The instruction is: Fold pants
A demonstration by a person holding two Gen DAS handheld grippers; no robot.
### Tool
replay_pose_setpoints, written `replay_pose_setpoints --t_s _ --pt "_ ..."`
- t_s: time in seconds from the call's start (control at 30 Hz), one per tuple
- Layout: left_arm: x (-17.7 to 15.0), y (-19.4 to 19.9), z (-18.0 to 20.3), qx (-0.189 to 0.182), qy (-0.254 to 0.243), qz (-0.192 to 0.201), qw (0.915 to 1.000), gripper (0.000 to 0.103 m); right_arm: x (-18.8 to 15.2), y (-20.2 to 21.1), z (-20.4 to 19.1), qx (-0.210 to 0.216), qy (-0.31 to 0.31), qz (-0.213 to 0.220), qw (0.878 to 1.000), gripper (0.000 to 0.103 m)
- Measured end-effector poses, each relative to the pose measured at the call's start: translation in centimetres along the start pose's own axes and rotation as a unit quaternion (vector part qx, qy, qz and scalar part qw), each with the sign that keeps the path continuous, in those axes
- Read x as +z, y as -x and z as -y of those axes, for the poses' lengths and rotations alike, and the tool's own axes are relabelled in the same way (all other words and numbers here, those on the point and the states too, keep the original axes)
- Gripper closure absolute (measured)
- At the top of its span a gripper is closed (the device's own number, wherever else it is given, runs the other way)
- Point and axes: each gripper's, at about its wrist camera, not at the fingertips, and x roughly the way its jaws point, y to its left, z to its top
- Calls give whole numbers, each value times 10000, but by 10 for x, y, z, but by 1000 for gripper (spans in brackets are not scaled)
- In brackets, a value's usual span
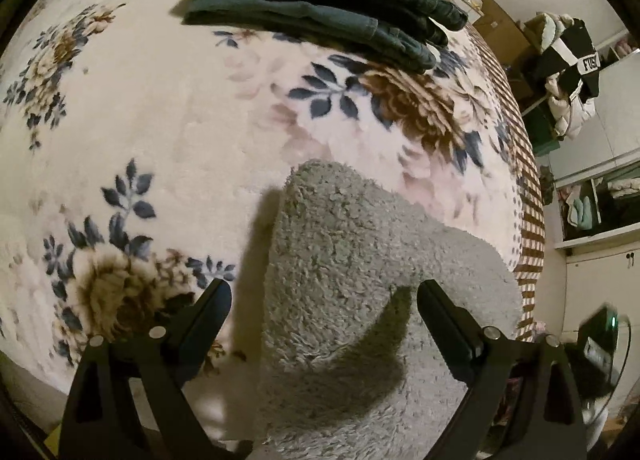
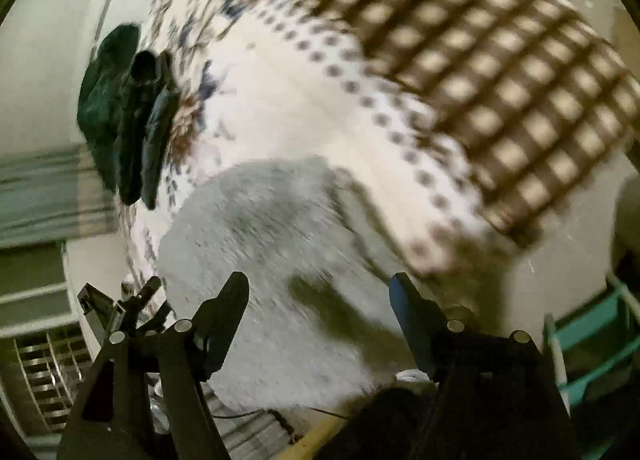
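Note:
Grey fuzzy pants [image 1: 360,280] lie on a floral blanket [image 1: 160,119], reaching from the near edge toward the middle. My left gripper [image 1: 324,292] is open just above their near part, one finger on each side of the cloth. In the blurred right wrist view the same grey pants [image 2: 272,240] lie below my right gripper [image 2: 320,288], which is open and holds nothing. The left gripper [image 2: 120,308] shows at the lower left of that view.
A stack of folded dark green garments [image 1: 320,3] sits at the far side of the blanket, also in the right wrist view [image 2: 124,111]. The blanket's brown checked border [image 2: 500,59] marks the bed edge. Shelves with clothes [image 1: 580,67] stand to the right.

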Motion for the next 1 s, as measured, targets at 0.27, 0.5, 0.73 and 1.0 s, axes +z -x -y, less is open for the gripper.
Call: replay_pose_setpoints --t_s 0.27,0.5,0.73,1.0 --pt "2 -35 -17 15 65 -396 9992 0 55 -75 -24 -1621 974 -186 9818 35" --pt "-10 13 -29 -1163 416 -31 9923 0 32 -24 2 -214 740 -282 9966 0" --pt "-42 -33 -29 -1345 254 -701 9881 0 -16 -80 45 818 420 -1474 9848 0" --pt "-51 -56 -42 -1583 558 -796 9826 1 -22 -118 25 1557 238 -1637 9739 0"
